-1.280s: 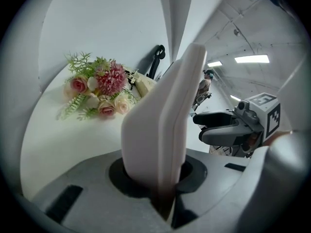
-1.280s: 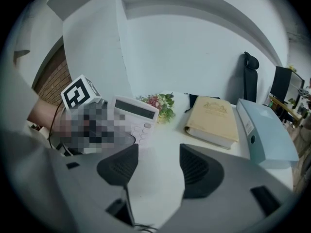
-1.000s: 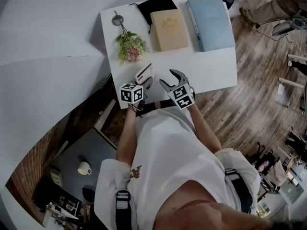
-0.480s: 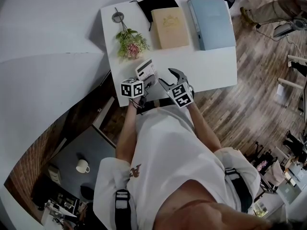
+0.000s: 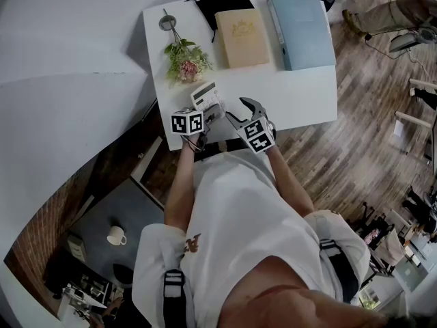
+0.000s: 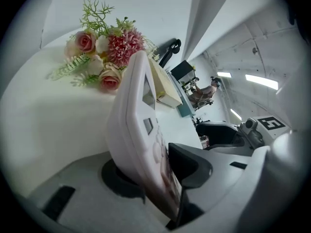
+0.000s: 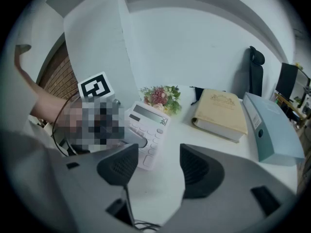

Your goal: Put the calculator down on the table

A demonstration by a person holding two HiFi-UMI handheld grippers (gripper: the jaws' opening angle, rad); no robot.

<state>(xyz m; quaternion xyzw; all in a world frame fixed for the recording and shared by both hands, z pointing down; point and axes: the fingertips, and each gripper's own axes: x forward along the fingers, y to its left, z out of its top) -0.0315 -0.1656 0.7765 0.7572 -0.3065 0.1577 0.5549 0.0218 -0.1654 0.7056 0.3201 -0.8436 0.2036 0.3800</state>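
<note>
The white calculator (image 5: pixel 206 96) lies on the white table (image 5: pixel 300 94) near its front left corner, keys up, display showing in the right gripper view (image 7: pixel 148 130). Its near end sits between the jaws of my left gripper (image 5: pixel 212 113), which are opening. In the left gripper view the calculator (image 6: pixel 141 130) leans on one jaw, and the other black pad (image 6: pixel 192 166) stands just off its key face. My right gripper (image 5: pixel 239 110) hovers open and empty just right of the calculator, over bare table (image 7: pixel 155 166).
A bunch of pink flowers (image 5: pixel 184 63) lies just beyond the calculator. A tan book (image 5: pixel 240 39) and a blue binder (image 5: pixel 300 33) lie at the back of the table. The table's front edge is right under both grippers.
The left gripper has rolled a little and its jaws have loosened. The calculator has shifted slightly toward the flowers and settled flatter on the table. The right gripper has stayed put.
</note>
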